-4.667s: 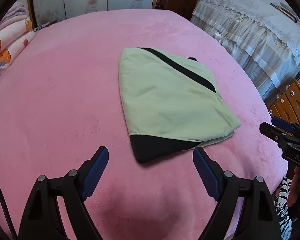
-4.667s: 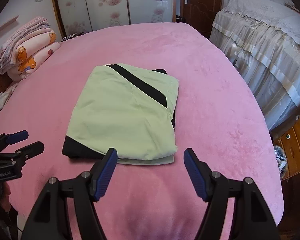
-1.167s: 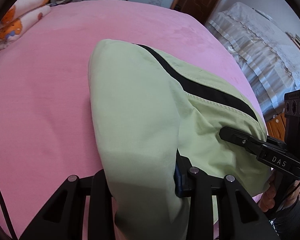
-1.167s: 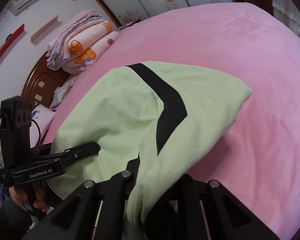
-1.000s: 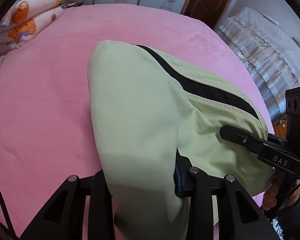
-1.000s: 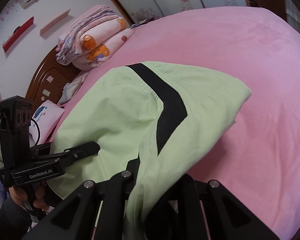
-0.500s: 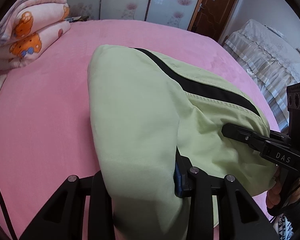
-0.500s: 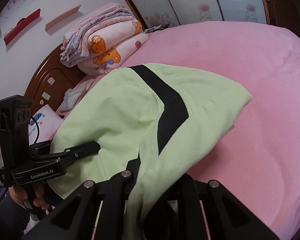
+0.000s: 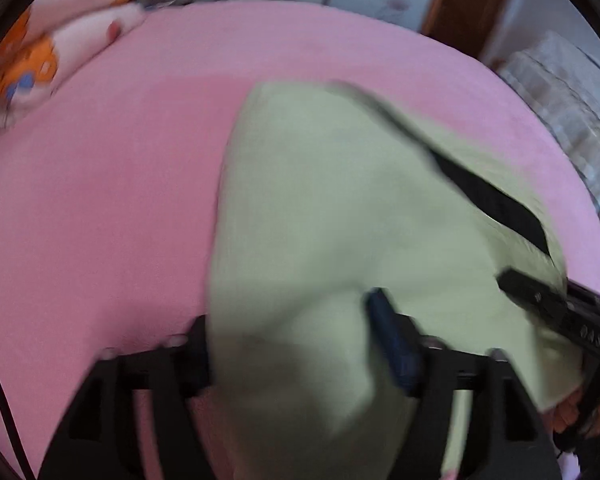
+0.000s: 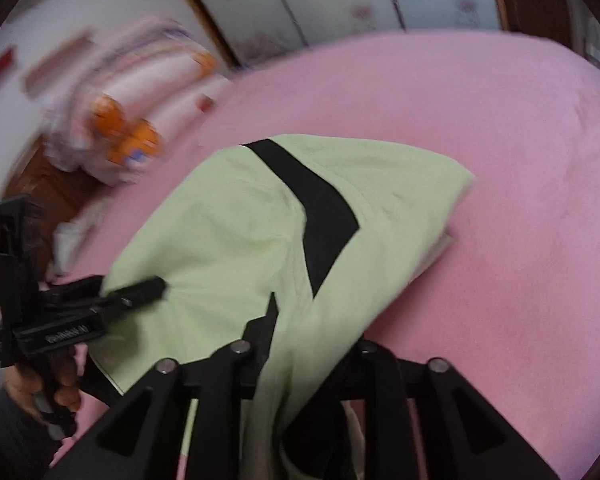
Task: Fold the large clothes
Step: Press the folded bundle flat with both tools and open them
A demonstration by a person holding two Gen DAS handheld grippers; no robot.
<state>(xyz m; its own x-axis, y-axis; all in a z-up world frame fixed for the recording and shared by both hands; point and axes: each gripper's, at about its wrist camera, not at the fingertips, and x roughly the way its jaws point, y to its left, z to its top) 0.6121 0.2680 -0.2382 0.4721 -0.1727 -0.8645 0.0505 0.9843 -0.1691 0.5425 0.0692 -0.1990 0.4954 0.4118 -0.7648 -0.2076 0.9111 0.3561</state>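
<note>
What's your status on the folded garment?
Left gripper and right gripper opening, cloth between fingers. Green garment folded on pink bed. Nothing in the way.

Left claw (image 9: 296,336): angled steeply down, jaws opening, cloth draped between them.
Right claw (image 10: 312,328): angled down, jaws opening, cloth between them.
Hand (image 10: 40,388): wrapped round the left claw's handle.

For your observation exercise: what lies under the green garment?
The pink blanket shows all around the green garment, so it likely runs beneath. Whatever lies directly under the garment is covered.
</note>
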